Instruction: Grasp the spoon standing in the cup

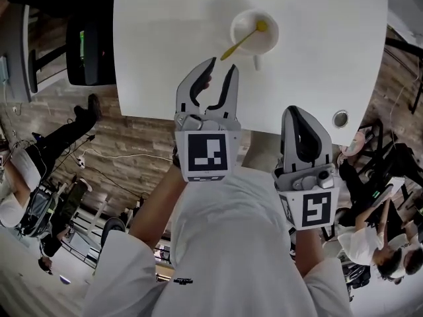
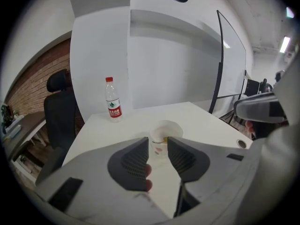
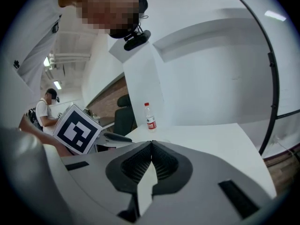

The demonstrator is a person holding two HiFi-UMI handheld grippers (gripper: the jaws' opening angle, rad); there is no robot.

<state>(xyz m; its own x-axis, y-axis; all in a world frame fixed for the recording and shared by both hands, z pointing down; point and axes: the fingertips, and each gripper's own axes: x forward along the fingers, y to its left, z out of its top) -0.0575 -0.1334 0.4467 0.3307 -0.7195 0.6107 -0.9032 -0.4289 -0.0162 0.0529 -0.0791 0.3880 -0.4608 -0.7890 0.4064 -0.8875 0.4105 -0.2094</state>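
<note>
Left hand-held gripper (image 1: 221, 70) tilts down near the cup (image 1: 269, 38) — jaws apart, empty; right hand-held gripper (image 1: 297, 114) — closed, seemingly empty.

Spoon (image 1: 243, 41) stands in cup (image 1: 271, 38) on table (image 1: 165, 45).

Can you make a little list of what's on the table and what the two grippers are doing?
table: white
cup: white, standing on the table
spoon: yellow, leaning in the cup, handle sticking out over the rim
bottle: upright, red label, at the table's far side
left gripper: open, empty, aimed at the cup, short of it
right gripper: shut, empty, by the table's near edge
</note>
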